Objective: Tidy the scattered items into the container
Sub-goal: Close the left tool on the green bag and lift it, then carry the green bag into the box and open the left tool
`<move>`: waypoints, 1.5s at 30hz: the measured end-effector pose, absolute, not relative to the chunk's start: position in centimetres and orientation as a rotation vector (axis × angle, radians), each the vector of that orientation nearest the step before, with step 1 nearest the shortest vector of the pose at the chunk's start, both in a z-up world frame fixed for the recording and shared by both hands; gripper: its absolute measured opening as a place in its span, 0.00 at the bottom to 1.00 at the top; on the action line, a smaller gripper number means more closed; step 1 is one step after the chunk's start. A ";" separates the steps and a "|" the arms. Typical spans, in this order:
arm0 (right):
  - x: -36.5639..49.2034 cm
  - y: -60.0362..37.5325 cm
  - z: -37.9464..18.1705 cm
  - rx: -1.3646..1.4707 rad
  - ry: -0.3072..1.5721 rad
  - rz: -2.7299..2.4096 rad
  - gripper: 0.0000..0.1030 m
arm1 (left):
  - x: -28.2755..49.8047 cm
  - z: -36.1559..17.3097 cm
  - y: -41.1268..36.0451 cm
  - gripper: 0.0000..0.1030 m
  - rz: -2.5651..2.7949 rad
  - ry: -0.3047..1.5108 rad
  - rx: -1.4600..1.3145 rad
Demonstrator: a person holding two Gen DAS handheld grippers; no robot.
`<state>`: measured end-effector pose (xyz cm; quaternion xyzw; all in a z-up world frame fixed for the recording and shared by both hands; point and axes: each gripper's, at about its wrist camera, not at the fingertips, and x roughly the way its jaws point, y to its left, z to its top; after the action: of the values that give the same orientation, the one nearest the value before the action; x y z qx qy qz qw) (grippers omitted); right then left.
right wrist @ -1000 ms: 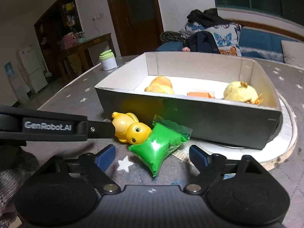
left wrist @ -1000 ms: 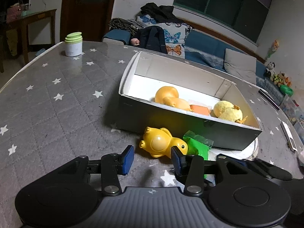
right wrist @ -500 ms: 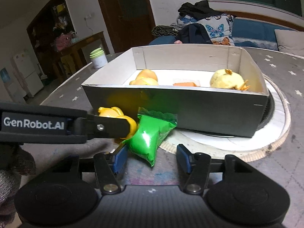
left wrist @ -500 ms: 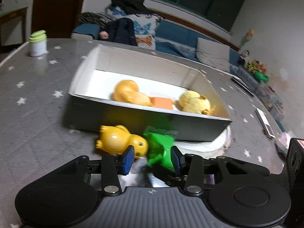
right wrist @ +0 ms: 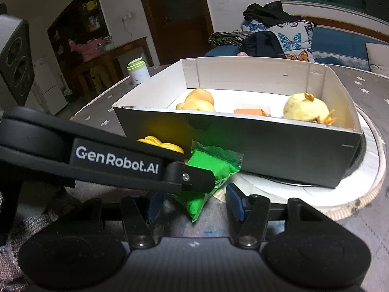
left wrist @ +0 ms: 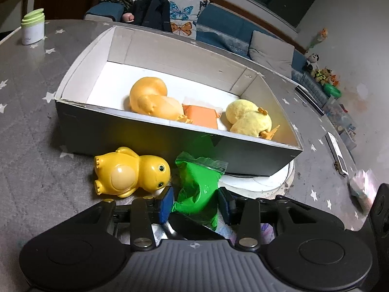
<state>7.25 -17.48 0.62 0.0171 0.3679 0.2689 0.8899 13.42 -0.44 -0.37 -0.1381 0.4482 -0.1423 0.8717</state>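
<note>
A green packet [left wrist: 198, 189] lies on the table just in front of the grey box [left wrist: 145, 133]. My left gripper [left wrist: 195, 205] has a finger on each side of the packet and is pressing on it. A yellow plastic duck [left wrist: 131, 171] lies on its side to the packet's left. The box holds an orange duck [left wrist: 150, 98], an orange packet [left wrist: 201, 115] and a yellow plush chick [left wrist: 250, 120]. My right gripper [right wrist: 192, 203] is open behind the green packet [right wrist: 209, 170], with the left gripper's arm [right wrist: 116, 163] crossing in front of it.
The box sits partly on a round white mat [right wrist: 369, 170]. A white jar with a green lid [left wrist: 32, 30] stands at the table's far left. A remote [left wrist: 336, 150] and a crumpled wrapper [left wrist: 362, 187] lie at the right. A sofa stands behind the table.
My left gripper has moved right from the yellow duck to the green packet and closed around it. My right gripper has narrowed, then opened a little, and stayed behind the packet.
</note>
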 end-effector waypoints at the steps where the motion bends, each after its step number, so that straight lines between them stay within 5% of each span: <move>1: 7.2 -17.5 0.6 0.038 0.764 0.566 0.52 | 13.4 -0.4 -0.4 0.40 -0.298 0.935 -0.289; 9: 6.2 -17.6 1.2 0.051 0.749 0.587 0.41 | 12.1 0.5 -0.8 0.36 -0.295 0.902 -0.247; 30: 6.3 -18.1 7.8 -0.003 0.518 0.548 0.40 | 13.5 7.4 -2.4 0.34 -0.339 0.707 -0.210; 45: 11.8 -19.1 6.1 0.071 0.565 0.502 0.39 | 19.5 5.6 -2.6 0.34 -0.326 0.760 -0.286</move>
<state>11.79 -19.07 6.14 0.0344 0.2756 0.2449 0.9289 19.48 -2.61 5.59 -0.1383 0.3682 -0.1577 0.9058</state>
